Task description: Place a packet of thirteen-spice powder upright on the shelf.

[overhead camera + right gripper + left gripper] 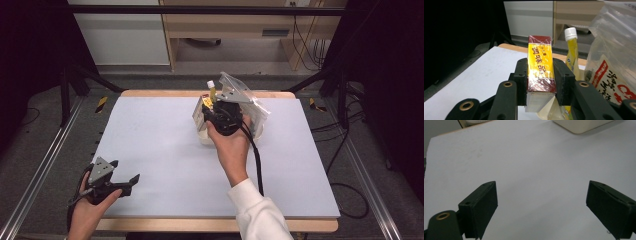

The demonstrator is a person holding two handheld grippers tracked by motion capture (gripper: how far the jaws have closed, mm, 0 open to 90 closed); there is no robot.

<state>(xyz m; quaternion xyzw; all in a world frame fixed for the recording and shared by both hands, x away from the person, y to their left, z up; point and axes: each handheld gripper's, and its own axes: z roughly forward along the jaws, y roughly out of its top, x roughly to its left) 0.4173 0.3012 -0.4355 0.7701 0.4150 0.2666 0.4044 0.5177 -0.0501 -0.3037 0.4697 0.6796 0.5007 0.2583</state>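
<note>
Grey-white covering spans the tabletop (165,150), with wide bare room across its left and near parts and a wood edge along the far side. Near that far edge, right of centre, a clear plastic bag (250,102) stands beside a white-capped yellow bottle (571,50). The right gripper (541,82) pinches a red-and-yellow seasoning box (540,67) upright between its pads, lifted there. At the near left corner, the left gripper (541,207) hangs spread wide over bare surface.
</note>
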